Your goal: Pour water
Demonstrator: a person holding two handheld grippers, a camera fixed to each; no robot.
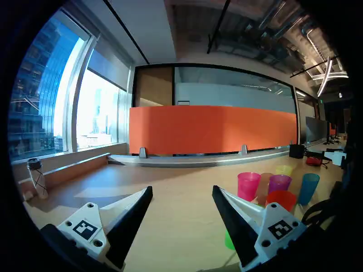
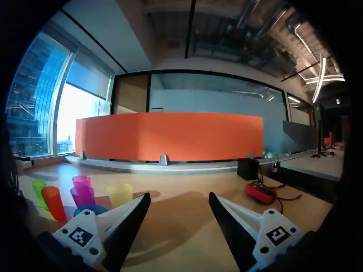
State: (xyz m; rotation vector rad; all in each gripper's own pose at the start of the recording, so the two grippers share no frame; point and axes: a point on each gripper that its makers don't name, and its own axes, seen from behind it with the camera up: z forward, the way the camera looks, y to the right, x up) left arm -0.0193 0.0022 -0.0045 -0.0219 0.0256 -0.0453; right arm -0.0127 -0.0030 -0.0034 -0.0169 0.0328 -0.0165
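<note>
1. Your left tongs (image 1: 181,192) are open, fingers spread wide with nothing between them, over bare counter (image 1: 181,226).
2. Your right tongs (image 2: 179,197) are open too and empty, over the same wooden surface.
3. In the left gripper view the cups stand upright in a tight cluster on the counter, right of the tongs: pink cup (image 1: 248,185), purple cup (image 1: 279,182), yellow cup (image 1: 284,170), blue cup (image 1: 308,188), red cup (image 1: 281,199).
4. A green cup (image 1: 229,240) sits closest to you, partly hidden behind the right finger.
5. In the right gripper view the same cluster sits left of the tongs. The green and red cups are at the far left and the yellow cup is nearest the fingers. The blue cup shows only its rim, just behind the left finger.
6. You cannot tell whether any cup holds water.
7. A bottle (image 1: 36,177) stands upright with a dark cap on the window ledge (image 1: 68,165) at far left, well apart from the cups. Its contents cannot be made out.
8. An orange partition (image 1: 211,129) runs along the back of the counter.
9. In the right gripper view a red pouch (image 2: 261,191) with a black cable lies on the counter right of the tongs, with a black box (image 2: 248,168) just behind it.
</note>
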